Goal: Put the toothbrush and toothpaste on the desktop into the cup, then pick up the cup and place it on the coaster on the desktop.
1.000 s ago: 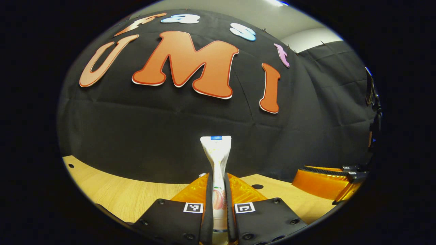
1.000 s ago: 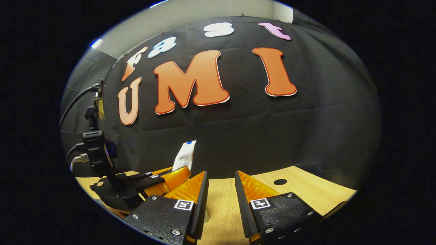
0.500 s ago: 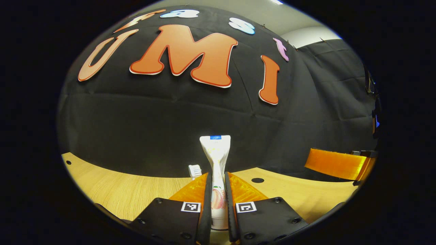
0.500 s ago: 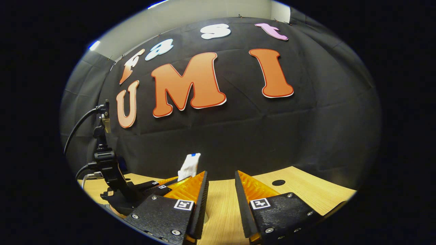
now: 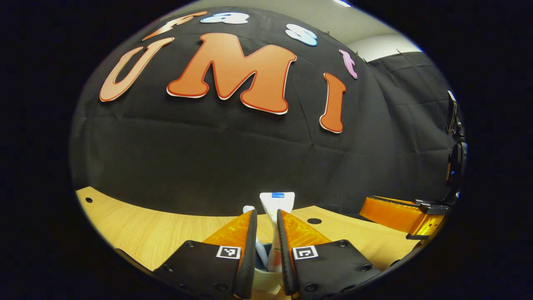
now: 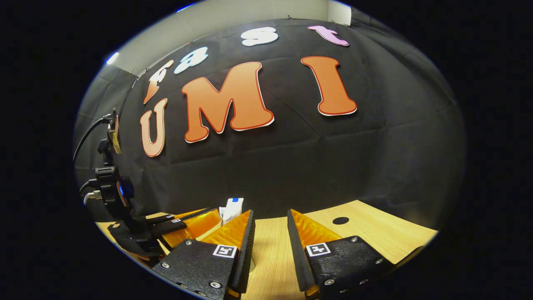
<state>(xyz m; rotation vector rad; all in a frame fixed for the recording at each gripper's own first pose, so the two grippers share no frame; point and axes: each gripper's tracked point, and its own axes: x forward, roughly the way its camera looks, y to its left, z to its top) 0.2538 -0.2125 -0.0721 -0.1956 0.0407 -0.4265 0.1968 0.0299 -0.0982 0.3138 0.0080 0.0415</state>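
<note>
So the step here looks like dropping the toothpaste into the cup, and I'd say it's basically done. In the left gripper view, the left claw (image 5: 265,246) sits right over the white cup (image 5: 263,280), whose rim peeks out between the fingers at the very bottom. The toothpaste (image 5: 276,225) stands upright in the cup, crimped end up. The gap between the fingers looks a bit wider than the tube, so my read is narrow but not pinching; I can't be fully sure the pads are off it. The toothbrush (image 5: 255,232) leans in the same cup just left of the tube, head poking up past the left finger.

To do this bit well: spread the fingers a touch more before lifting, then pull straight up and back so neither finger snags the tube or tips the cup. Next the cup needs grabbing by its wall, low and square, since tall stuff inside makes it top-heavy. I can't spot the coaster.

Pose-wise, the left claw points roughly level toward the back wall, fingers straddling the cup from the near side of the counter (image 5: 158,233).

In the right gripper view, the right claw (image 6: 270,237) hovers over bare counter, fingers moderately apart and holding nothing. It's off to the side, near the left claw, pointing the same way.
</note>
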